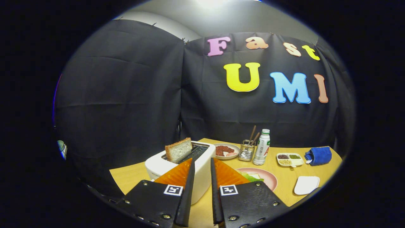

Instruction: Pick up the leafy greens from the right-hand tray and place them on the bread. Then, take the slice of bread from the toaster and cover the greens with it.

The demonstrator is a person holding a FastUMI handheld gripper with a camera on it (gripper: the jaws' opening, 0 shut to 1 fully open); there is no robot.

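A slice of bread [178,149] stands tilted out of the slot of a white toaster [155,166], just ahead of my left finger. My gripper [202,161] hovers over the toaster's near side, open by a narrow gap with nothing between the fingers. To the right, partly hidden behind my right finger, a pink plate [270,181] holds leafy greens [252,178] lying on a pale piece of bread [255,174]. A white tray [306,185] sits further right near the table's front edge, and its top looks bare.
Beyond the toaster stand a plate of reddish food [226,151], a metal utensil holder [246,151] and a white bottle [262,151]. A small divided dish [289,159] and a rolled blue cloth [319,155] lie at the right of the yellow table [133,177].
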